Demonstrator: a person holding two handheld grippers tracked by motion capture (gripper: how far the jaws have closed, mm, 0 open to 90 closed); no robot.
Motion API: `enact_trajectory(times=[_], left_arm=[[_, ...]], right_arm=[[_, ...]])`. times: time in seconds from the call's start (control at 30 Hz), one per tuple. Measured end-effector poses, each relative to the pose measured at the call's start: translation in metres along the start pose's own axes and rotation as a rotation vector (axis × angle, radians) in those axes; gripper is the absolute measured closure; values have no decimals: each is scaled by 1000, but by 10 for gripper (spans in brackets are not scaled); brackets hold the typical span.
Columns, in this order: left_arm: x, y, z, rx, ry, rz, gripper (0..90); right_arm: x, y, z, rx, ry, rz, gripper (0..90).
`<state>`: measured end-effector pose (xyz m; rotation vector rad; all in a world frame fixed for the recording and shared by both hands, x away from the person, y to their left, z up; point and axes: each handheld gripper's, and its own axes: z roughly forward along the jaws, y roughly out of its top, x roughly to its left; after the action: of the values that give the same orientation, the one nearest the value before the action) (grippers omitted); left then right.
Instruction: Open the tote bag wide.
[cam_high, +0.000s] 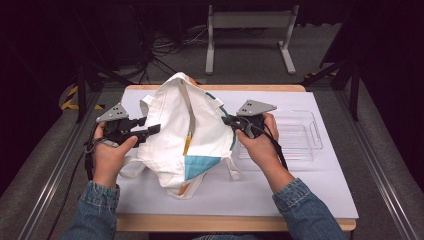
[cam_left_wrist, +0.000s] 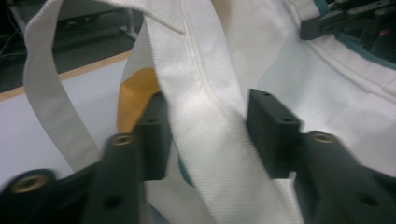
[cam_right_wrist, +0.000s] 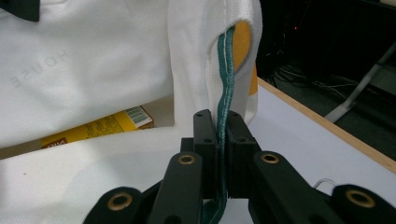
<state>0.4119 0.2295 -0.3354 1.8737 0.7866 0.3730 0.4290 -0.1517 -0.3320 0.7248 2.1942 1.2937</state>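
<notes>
A white canvas tote bag (cam_high: 185, 130) with teal and orange patches lies crumpled on the table's white mat (cam_high: 280, 190). My left gripper (cam_high: 150, 125) reaches into its left side. In the left gripper view the jaws stand apart on either side of a white fabric band (cam_left_wrist: 205, 93), and the left gripper (cam_left_wrist: 205, 135) does not pinch it. My right gripper (cam_high: 227, 121) holds the bag's right side. In the right gripper view the right gripper (cam_right_wrist: 222, 135) is shut on the teal-trimmed rim (cam_right_wrist: 225, 79). A yellow box (cam_right_wrist: 98, 127) lies inside the bag.
A clear plastic tray (cam_high: 300, 135) sits on the mat just right of my right hand. A loose white strap (cam_left_wrist: 46, 93) hangs at the bag's left. A white metal frame (cam_high: 250, 30) stands on the floor beyond the table.
</notes>
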Motion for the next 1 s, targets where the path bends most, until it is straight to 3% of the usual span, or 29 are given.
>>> enact_trajectory(times=[0.07, 0.1, 0.17, 0.4, 0.5, 0.6, 0.67, 0.73, 0.83, 0.93, 1.0], left_arm=[[0, 0, -7, 5, 53, 30, 840], [1, -1, -11, 0, 71, 27, 878], [4, -2, -17, -3, 94, 25, 881], [16, -10, -49, 11, 231, 40, 883], [22, -13, -63, -5, 269, 25, 883], [26, -17, -68, -24, 250, -2, 882], [23, -17, -61, 1, 260, 25, 881], [19, -16, -56, -8, 238, 47, 876], [14, -13, -50, -34, 207, 68, 873], [11, -12, -42, -39, 210, 82, 872], [12, -11, -37, -41, 210, 81, 871]], right_arm=[[0, 0, 0, 5, -1, -5, 860], [0, -1, 0, 9, -4, -5, 860], [-1, -2, -1, 14, -7, -4, 862], [-7, -11, -4, 35, -26, 14, 862], [-10, -15, -6, 43, -32, 22, 862], [-12, -19, -7, 42, -21, 38, 862], [-8, -19, -6, 44, -27, 27, 861], [-5, -16, -5, 28, -24, 9, 850], [-1, -11, -6, -10, -21, -11, 698], [2, -3, -9, -40, -34, -47, 628], [2, 1, -9, -56, -44, -64, 700]])
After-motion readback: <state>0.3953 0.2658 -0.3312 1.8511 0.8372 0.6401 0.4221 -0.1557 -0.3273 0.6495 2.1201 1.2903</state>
